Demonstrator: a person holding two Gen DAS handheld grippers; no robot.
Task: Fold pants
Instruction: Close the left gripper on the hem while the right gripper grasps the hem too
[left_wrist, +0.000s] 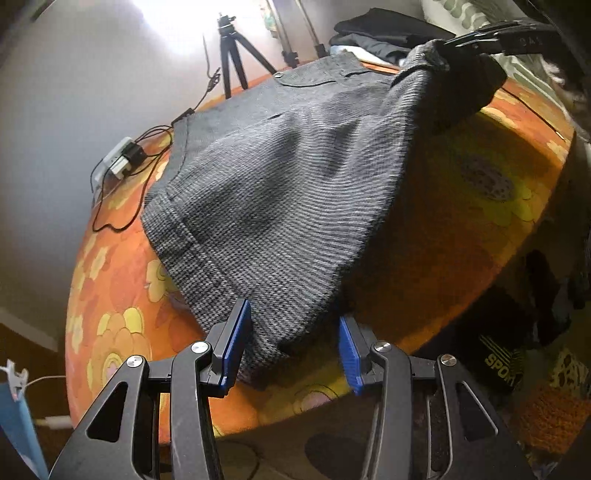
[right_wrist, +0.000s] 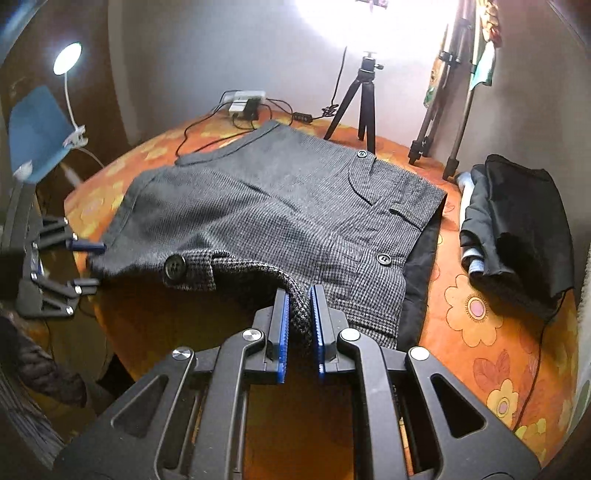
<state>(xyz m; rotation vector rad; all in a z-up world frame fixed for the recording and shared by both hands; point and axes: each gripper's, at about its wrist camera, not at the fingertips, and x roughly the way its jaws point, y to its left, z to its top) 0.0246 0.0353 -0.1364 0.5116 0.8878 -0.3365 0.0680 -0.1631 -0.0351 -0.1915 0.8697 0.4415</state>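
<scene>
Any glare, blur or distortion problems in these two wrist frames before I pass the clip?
Left wrist view: blown-out light at top hides the wall behind the black tripod; fisheye bulges the orange floral tabletop; grey houndstooth pants stay sharp. Right wrist view: similar glare top centre, plus a glowing round clip lamp; left edge dim, open left gripper slightly soft.
</scene>
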